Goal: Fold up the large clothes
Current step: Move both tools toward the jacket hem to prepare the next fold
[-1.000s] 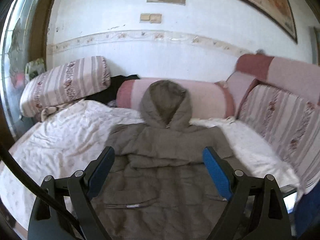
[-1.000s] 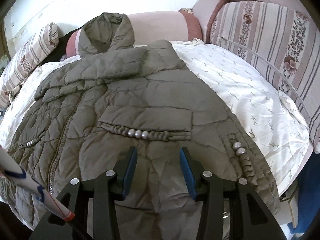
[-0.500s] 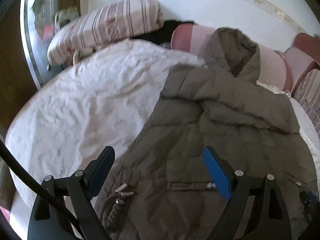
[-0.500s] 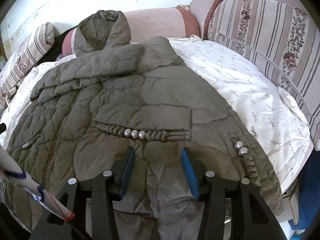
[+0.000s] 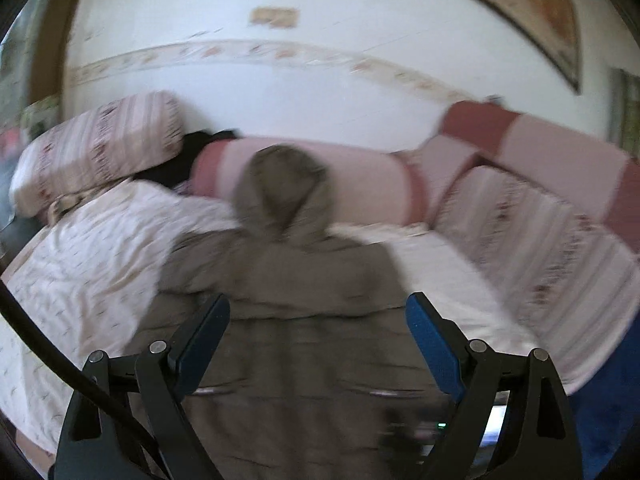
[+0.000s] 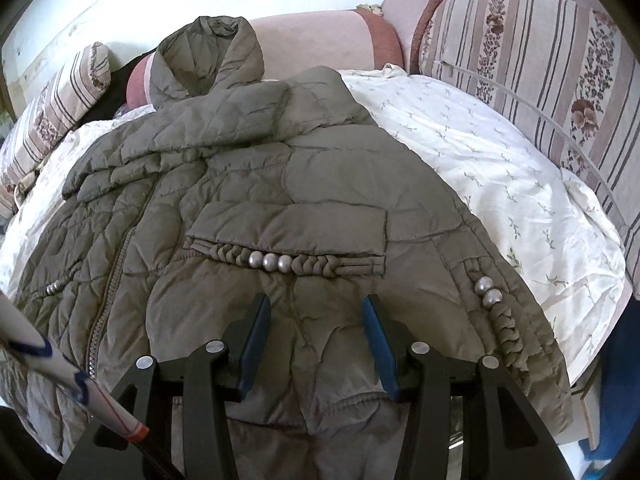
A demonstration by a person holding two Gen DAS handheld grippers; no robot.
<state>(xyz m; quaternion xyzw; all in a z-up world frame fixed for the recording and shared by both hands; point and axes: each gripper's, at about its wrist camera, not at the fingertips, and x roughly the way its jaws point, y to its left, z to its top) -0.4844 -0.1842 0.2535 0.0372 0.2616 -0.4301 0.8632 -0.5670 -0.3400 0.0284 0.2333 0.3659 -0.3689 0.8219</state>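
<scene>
Olive quilted hooded coat [image 6: 280, 184] lies front-up, spread on a bed under a white floral sheet [image 6: 500, 168]; hood [image 6: 208, 56] rests against a pink bolster [image 6: 320, 40]. Both sleeves folded across chest. Right gripper [image 6: 316, 320] low over the hem, jaws partly open, holding nothing. Left gripper [image 5: 316, 332] above coat's lower half, jaws wide apart, empty; view motion-blurred. Striped cushions [image 6: 540, 60] along the right side.
</scene>
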